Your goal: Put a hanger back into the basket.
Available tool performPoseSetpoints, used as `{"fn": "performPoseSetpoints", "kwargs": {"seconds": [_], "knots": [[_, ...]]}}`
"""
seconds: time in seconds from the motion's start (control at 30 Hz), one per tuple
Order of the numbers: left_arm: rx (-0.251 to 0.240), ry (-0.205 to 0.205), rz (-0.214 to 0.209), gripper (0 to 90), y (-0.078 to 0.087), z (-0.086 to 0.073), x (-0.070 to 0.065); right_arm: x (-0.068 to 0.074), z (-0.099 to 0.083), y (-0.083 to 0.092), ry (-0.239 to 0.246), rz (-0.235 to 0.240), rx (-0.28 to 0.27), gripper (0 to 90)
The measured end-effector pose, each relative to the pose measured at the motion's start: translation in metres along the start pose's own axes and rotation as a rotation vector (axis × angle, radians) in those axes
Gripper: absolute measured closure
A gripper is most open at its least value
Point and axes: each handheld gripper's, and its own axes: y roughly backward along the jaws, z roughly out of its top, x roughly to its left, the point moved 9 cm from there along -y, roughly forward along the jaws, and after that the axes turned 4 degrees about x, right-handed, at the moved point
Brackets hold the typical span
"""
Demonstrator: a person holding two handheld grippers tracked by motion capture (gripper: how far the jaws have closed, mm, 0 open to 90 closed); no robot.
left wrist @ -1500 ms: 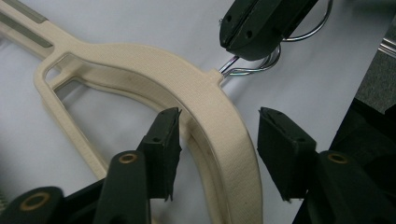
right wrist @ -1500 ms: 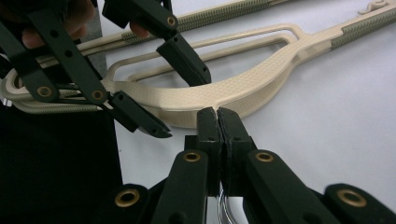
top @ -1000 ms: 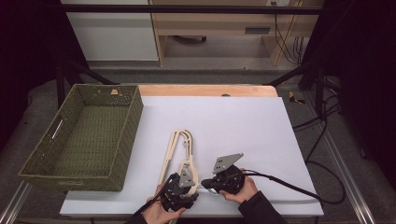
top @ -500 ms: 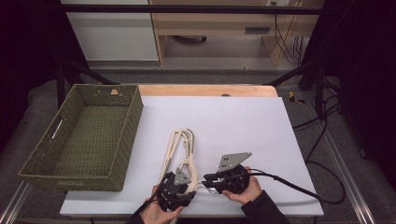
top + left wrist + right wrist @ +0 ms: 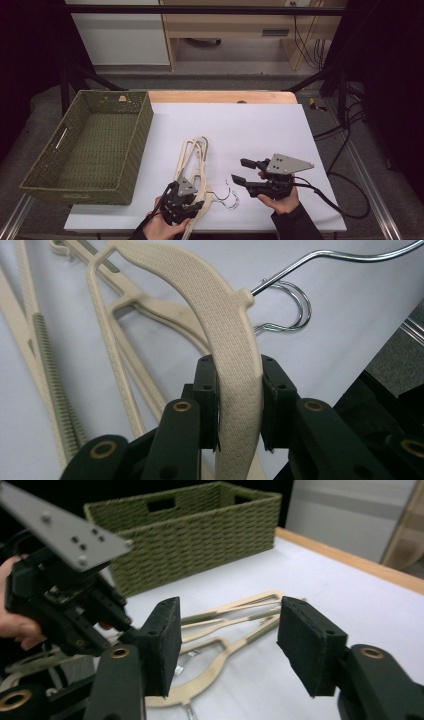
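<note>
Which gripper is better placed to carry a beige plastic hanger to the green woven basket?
Left. The left gripper already clamps a beige plastic hanger and is nearer the green woven basket; the right gripper is open, holding nothing.

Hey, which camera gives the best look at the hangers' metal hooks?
The left gripper view: the hangers' metal hooks show sharp and close. In the high view they are thin faint wires on the white table. The right gripper view catches a blurred scrap.
</note>
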Motion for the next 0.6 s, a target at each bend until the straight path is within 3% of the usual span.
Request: {"fn": "performPoseSetpoints", "kwargs": {"seconds": [0.17,0.6], "knots": [[0.001,-0.006,0.020,74.3,0.009,0.001,0.005,-0.018,-0.005,0.007,-0.046,-0.046,-0.005,37.8],[0.010,0.018,0.115,77.2,0.037,0.002,0.033,-0.032,-0.020,0.002,-0.073,-0.086,0.039,33.2]]}}
